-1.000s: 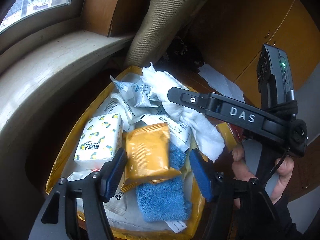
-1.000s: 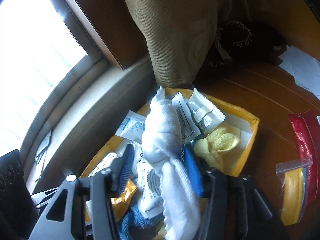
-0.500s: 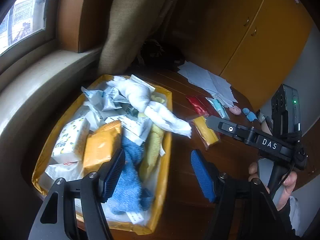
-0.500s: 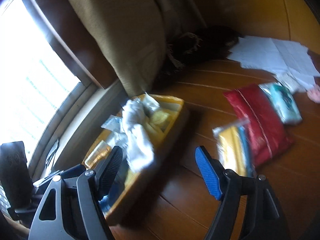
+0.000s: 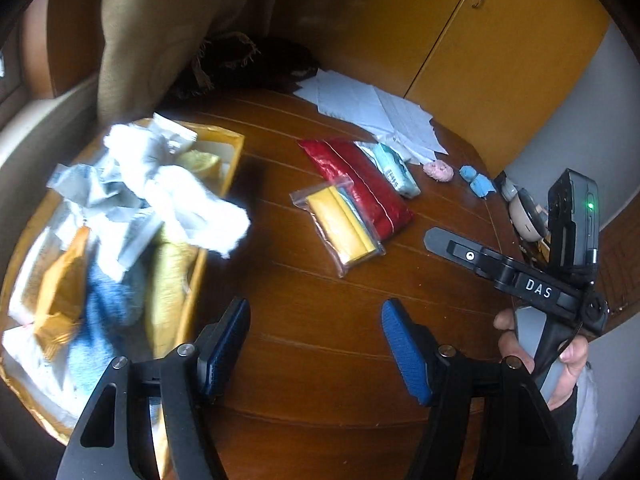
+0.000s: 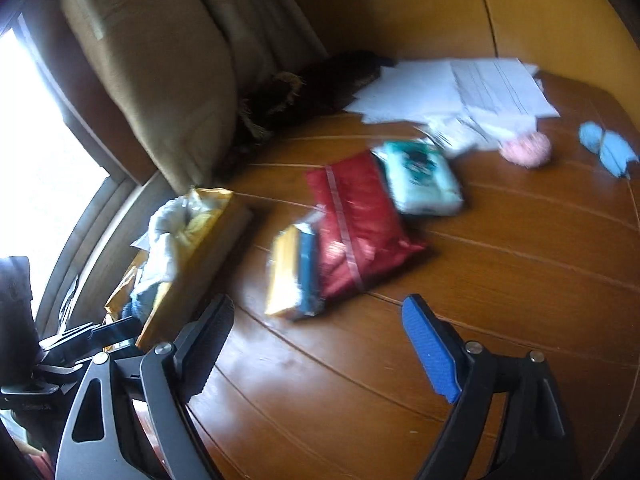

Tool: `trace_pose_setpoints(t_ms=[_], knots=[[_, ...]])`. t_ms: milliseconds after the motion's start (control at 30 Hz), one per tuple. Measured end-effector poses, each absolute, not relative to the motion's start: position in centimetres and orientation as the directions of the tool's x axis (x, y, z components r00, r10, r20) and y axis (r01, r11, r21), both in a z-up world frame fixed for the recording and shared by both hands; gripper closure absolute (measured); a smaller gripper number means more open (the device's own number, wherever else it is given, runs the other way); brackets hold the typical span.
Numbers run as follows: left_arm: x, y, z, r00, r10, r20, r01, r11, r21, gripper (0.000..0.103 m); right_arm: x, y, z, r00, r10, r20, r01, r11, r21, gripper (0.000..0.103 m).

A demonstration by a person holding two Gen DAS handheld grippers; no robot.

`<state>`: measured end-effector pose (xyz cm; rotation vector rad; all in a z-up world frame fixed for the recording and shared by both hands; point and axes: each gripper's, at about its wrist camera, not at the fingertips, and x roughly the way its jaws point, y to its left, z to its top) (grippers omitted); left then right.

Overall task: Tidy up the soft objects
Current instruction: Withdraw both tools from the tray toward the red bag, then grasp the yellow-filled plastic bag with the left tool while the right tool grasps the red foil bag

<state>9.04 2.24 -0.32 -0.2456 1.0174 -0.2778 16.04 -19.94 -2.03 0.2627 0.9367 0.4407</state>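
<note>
My right view is blurry. Both my left tongs [image 5: 316, 344] and right tongs [image 6: 316, 344] are wide and hold nothing. The white cloth [image 5: 192, 208] lies in the yellow box [image 5: 236, 148], left of them.

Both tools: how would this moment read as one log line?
left tool: open, empty | right tool: open, empty | white towel: in yellow box | zip bag: on table

One red pouch [image 6: 356, 232], one pink ball [image 6: 527, 151], two tongs [image 5: 314, 344] [image 6: 316, 344]

Yellow box [image 5: 236, 148] contents motion-blurred; blue cloth [image 5: 96, 320] part-buried; right-wrist view smeared throughout.
</note>
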Motion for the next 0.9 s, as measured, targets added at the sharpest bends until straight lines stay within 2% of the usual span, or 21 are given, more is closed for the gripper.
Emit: trace_pose_setpoints(t_ms=[167, 367, 900], knots=[[10.8, 0.1, -1.3, 0.457, -0.341, -0.821, 0.086, 0.936, -0.341, 0.032, 16.4, -22.7, -3.0, 0.549, 0.485, -0.681, -0.196, 0.866, 0.460, 0.017], [13.9, -1.9, -2.4, 0.439, -0.323, -0.838, 0.055, 0.941, -0.334, 0.032, 16.8, -24.4, -3.7, 0.574, 0.457, -0.679, -0.108, 0.865, 0.490, 0.017], [19.4, -4.1, -5.3, 0.434, -0.277, -0.857, -0.014, 0.949, -0.314, 0.032, 16.5, -24.8, -3.8, 0.572, 0.476, -0.669, -0.094, 0.847, 0.523, 0.017]])
